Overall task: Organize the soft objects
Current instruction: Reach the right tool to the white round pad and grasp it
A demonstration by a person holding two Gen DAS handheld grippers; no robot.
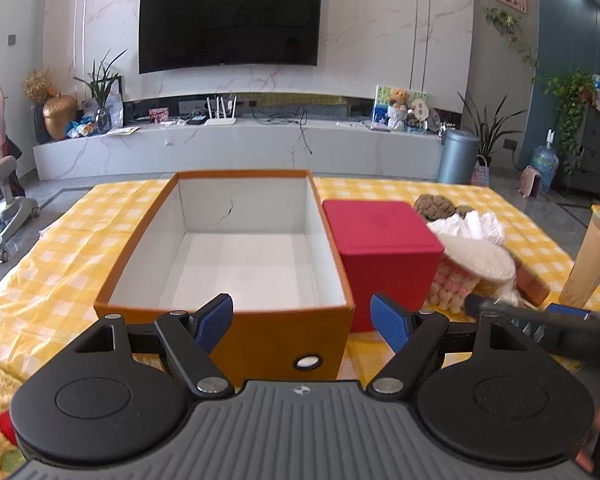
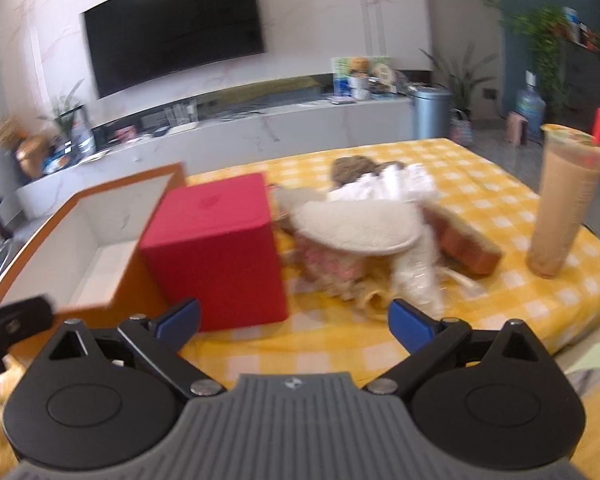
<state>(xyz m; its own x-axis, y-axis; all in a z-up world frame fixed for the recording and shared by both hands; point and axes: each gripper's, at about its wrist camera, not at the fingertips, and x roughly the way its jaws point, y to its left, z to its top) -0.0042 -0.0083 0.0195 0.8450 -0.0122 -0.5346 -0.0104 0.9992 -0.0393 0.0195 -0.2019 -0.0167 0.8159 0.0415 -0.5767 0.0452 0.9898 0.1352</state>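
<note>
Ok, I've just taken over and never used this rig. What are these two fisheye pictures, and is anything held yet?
There is no robot arm: a person carries a two-finger gripper in each hand, and each gripper has a camera looking along its blue-padded fingers.

The left wrist view shows the left gripper, open and empty, facing an open orange box with nothing visible inside. The right wrist view, blurred, shows the right gripper, also open and empty.

On the yellow checked cloth, right of the box, stands a red box. Beyond it lies a pile of soft things, white, pink and brown. A tall cup with a milky drink stands farther right. Nothing is held yet.
</note>
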